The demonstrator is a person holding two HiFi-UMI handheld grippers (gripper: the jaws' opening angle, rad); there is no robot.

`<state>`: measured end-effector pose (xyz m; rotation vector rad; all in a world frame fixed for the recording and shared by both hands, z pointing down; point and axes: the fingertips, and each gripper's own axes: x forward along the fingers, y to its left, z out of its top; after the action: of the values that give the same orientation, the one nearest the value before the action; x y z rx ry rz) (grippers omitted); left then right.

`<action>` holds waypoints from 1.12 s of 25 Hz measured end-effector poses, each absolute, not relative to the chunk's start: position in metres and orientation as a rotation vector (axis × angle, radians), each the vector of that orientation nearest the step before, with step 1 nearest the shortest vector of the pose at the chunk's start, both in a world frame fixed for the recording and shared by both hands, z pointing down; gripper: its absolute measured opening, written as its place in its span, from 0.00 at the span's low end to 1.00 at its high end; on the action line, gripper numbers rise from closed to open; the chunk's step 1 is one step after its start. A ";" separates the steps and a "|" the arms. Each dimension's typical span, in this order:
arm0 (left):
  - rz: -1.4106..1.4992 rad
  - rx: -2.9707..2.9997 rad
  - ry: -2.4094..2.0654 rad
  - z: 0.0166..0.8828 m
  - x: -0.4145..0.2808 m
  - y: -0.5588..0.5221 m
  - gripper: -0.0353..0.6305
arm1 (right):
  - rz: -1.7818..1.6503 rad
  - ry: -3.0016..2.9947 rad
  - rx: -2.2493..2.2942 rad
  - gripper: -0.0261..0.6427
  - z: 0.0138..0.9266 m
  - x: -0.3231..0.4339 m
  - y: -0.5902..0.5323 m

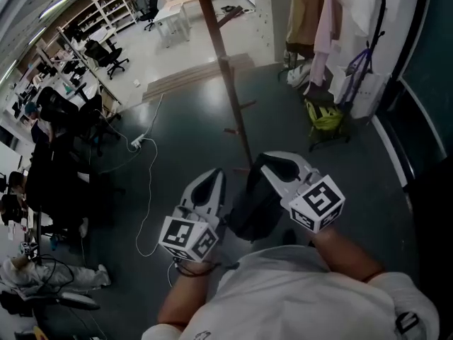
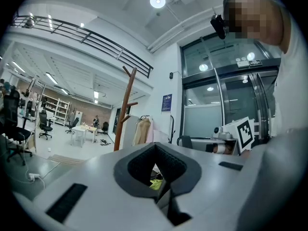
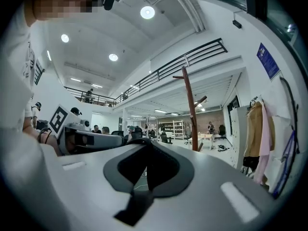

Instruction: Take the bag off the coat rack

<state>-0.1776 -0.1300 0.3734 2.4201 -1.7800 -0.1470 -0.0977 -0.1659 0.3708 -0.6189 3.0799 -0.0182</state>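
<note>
A dark bag (image 1: 256,204) hangs between my two grippers, just in front of the brown wooden coat rack pole (image 1: 230,83). My left gripper (image 1: 212,184) sits at the bag's left, my right gripper (image 1: 274,164) at its upper right. In the left gripper view the jaws (image 2: 156,153) are shut on a dark strap (image 2: 169,203) that runs out toward the camera. The right gripper (image 3: 147,153) likewise pinches a dark strap (image 3: 137,203). The coat rack (image 2: 122,114) stands ahead of both grippers, its pegs (image 3: 191,109) bare.
Clothes (image 1: 318,20) hang on a second rack at the right, with a yellow-green bag (image 1: 324,115) below them. A white cable and power strip (image 1: 138,144) lie on the dark floor at the left. Office chairs (image 1: 106,55) and desks stand beyond. Glass doors (image 2: 226,100) are at the side.
</note>
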 end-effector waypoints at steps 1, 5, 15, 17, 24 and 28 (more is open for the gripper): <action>-0.143 2.424 -1.779 0.374 -0.178 -0.124 0.06 | -0.018 3.077 -0.630 0.07 0.373 -0.098 -0.160; -0.142 2.432 -1.766 0.381 -0.180 -0.098 0.06 | -0.020 3.063 -0.676 0.07 0.381 -0.102 -0.133; -0.163 2.434 -1.789 0.392 -0.192 -0.040 0.06 | -0.071 3.056 -0.731 0.07 0.405 -0.118 -0.073; -0.180 2.434 -1.805 0.395 -0.195 -0.030 0.06 | -0.071 3.050 -0.738 0.07 0.409 -0.119 -0.063; -0.192 2.451 -1.819 0.402 -0.191 -0.007 0.06 | -0.051 3.040 -0.763 0.07 0.415 -0.119 -0.035; -0.199 2.441 -1.851 0.409 -0.191 -0.001 0.06 | -0.047 3.051 -0.775 0.07 0.422 -0.117 -0.027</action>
<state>-0.1906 -0.0011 0.4093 2.4408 -1.8506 -0.1995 -0.1170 -0.0266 0.4218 -0.7750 3.0505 -0.0469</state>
